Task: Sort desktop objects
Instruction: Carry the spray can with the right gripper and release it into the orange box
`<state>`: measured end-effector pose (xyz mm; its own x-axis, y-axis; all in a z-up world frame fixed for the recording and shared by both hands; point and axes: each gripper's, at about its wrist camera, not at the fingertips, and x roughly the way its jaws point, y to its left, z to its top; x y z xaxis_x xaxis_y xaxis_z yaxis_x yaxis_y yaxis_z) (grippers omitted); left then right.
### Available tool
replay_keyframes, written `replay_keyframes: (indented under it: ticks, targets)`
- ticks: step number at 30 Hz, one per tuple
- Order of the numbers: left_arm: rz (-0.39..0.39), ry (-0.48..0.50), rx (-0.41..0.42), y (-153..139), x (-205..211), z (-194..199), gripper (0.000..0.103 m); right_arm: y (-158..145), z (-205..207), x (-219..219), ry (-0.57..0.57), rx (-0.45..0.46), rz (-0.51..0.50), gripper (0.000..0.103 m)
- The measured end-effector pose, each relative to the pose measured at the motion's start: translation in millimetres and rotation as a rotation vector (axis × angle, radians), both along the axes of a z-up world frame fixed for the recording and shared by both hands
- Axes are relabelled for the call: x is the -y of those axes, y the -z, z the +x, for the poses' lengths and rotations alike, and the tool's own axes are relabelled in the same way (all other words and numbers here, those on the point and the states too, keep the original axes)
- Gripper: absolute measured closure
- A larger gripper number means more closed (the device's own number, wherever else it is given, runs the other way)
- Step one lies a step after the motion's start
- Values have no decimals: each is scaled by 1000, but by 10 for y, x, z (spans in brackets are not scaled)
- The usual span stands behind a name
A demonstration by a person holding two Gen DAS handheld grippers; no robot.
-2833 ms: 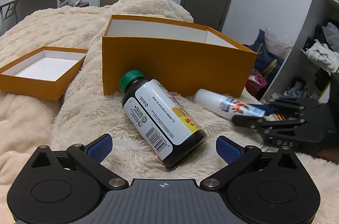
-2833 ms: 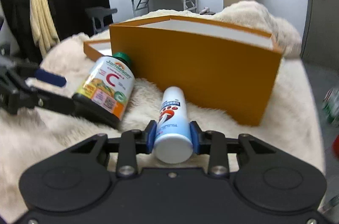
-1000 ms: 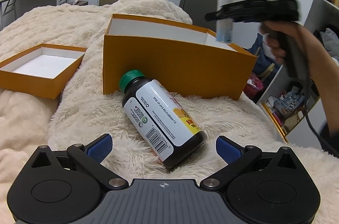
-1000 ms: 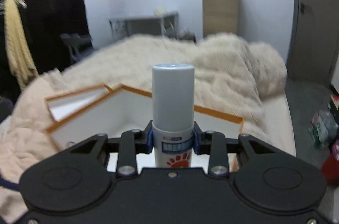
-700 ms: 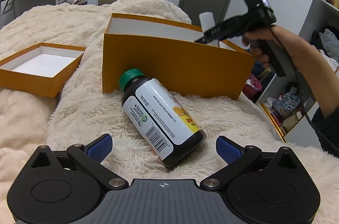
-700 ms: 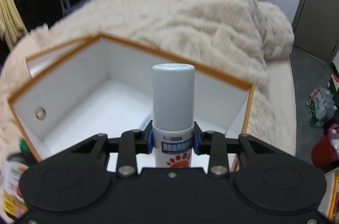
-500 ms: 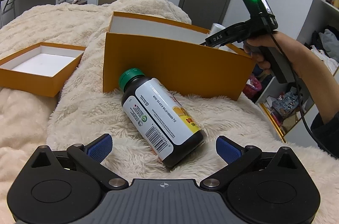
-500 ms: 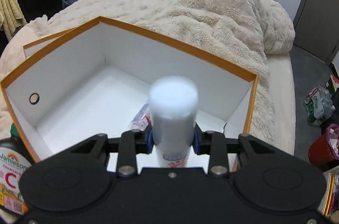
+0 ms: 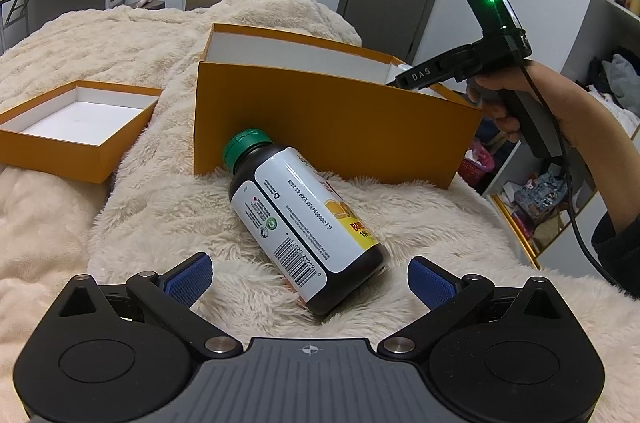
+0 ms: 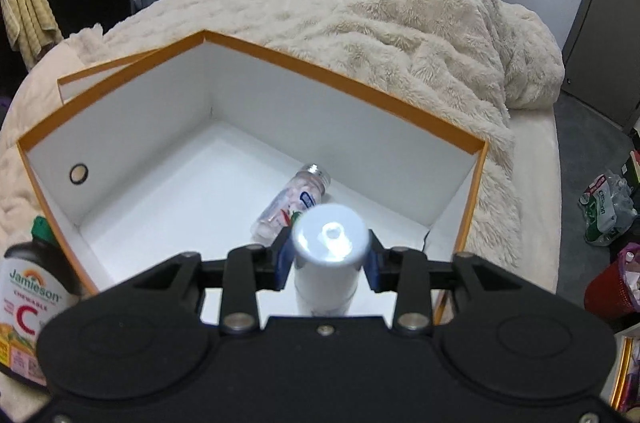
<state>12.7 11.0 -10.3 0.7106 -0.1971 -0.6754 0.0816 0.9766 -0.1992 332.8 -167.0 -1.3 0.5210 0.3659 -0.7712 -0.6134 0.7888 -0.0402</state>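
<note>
A white spray bottle (image 10: 328, 255) stands between the blue pads of my right gripper (image 10: 328, 261), cap toward the camera, low inside the big orange box (image 10: 344, 79). The pads still touch it while the jaws begin opening. A small clear bottle (image 10: 296, 199) lies on the box floor just beyond. A dark vitamin bottle (image 9: 304, 223) with a green cap lies on the fluffy blanket in front of the box (image 9: 332, 127). My left gripper (image 9: 310, 283) is open around its base without touching it.
A shallow orange lid (image 9: 76, 139) lies open side up at the left. A person's hand (image 9: 560, 107) holds the right gripper over the box's right end. The bed edge, shelves and clutter (image 9: 536, 195) are at the right.
The right gripper carried the spray bottle from above the box down into it. The bottle has tipped in the jaws, showing its cap top. The left gripper stayed still.
</note>
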Motion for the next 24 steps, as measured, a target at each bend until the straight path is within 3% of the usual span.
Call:
replay_keyframes:
  ticks: [8, 12, 17, 19, 24]
  targets:
    - [1, 1, 1, 3, 1, -1, 0, -86, -24, 170, 28, 0, 83, 66]
    - [3, 1, -1, 4, 2, 3, 0, -127, -76, 266, 55, 1, 160, 53]
    - [3, 1, -2, 6, -3, 4, 0, -108, -142, 393, 98, 14, 234, 52]
    - [6, -1, -6, 8, -6, 13, 0, -117, -198, 450, 131, 34, 281, 49]
    - [52, 6, -22, -1, 85, 50, 0, -118, -606, 660, 229, 192, 390, 44]
